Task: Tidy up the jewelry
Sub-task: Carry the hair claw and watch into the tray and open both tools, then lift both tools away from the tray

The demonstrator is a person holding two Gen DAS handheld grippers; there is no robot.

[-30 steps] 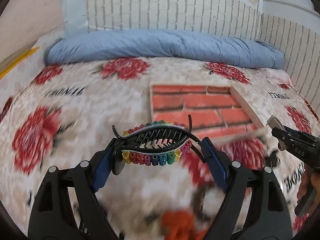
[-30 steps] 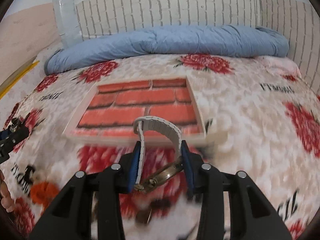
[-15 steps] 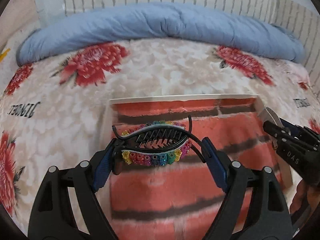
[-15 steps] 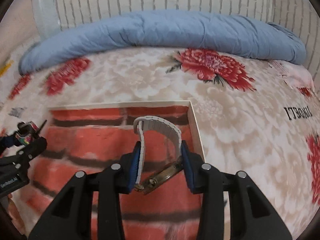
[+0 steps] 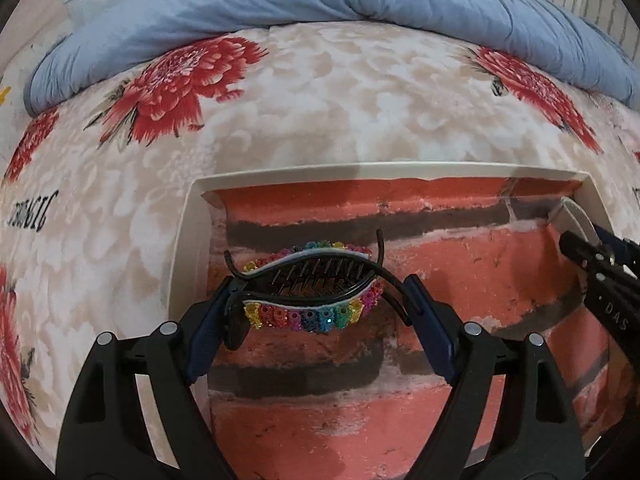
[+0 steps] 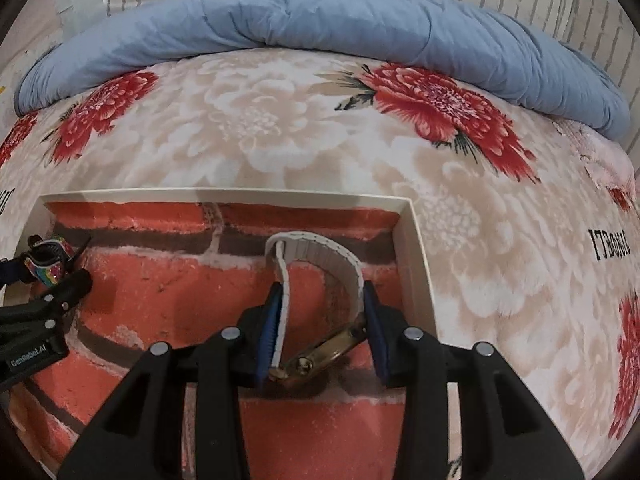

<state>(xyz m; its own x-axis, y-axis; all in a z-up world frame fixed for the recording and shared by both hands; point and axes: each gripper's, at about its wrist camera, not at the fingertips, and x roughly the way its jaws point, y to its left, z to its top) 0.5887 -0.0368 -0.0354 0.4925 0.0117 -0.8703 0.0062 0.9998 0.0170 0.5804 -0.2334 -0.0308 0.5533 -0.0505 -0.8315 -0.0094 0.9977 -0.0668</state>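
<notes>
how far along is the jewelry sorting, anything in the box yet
Nothing lies loose in the brick-print box yet, as far as the views show. In hand: the left claw holds the rainbow hair clip over it; the right claw, jaws opening, has the white-strap watch between them, low over the box's right corner. Left: letting both go inside.

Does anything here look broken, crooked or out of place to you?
Nothing looks damaged or spilled. The left gripper holds a rainbow hair clip and the right gripper, its jaws opening, has a white-strapped watch between them, both over the brick-patterned tray. The tray lies square on the floral blanket.
</notes>
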